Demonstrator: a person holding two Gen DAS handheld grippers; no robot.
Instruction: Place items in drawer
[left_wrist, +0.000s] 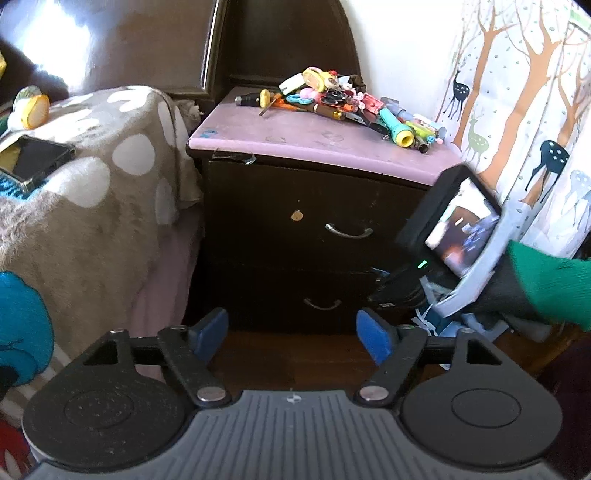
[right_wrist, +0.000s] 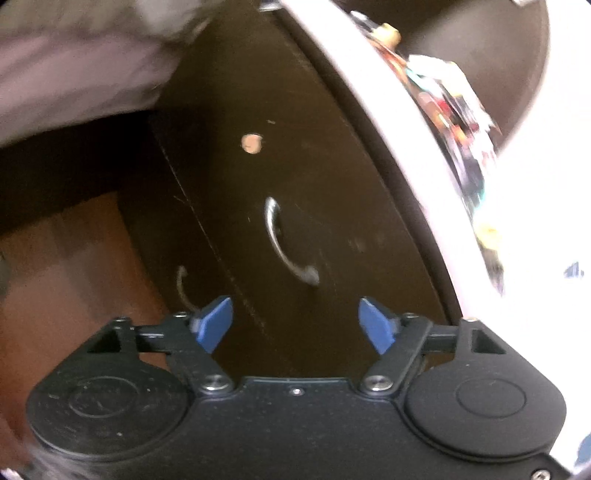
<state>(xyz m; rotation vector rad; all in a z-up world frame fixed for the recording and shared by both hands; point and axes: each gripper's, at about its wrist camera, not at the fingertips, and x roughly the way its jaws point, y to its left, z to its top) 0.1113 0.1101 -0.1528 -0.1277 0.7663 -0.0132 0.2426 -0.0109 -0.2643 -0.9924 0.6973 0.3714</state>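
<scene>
A dark wooden nightstand (left_wrist: 310, 206) with a pink top has two shut drawers. The upper drawer has a metal handle (left_wrist: 349, 232), the lower drawer a second handle (left_wrist: 322, 305). A pile of small items (left_wrist: 343, 103), toys, pens and a screwdriver, lies on the pink top. My left gripper (left_wrist: 291, 338) is open and empty, low in front of the nightstand. My right gripper (right_wrist: 297, 323) is open and empty, rolled sideways, close to the upper handle (right_wrist: 286, 243). The right gripper body (left_wrist: 450, 236) shows at the nightstand's right side in the left wrist view.
A bed with a spotted beige blanket (left_wrist: 92, 177) stands left of the nightstand, with a phone (left_wrist: 40, 158) on it. A deer-print curtain (left_wrist: 524, 110) hangs at the right. Wooden floor (left_wrist: 288, 354) lies below the drawers.
</scene>
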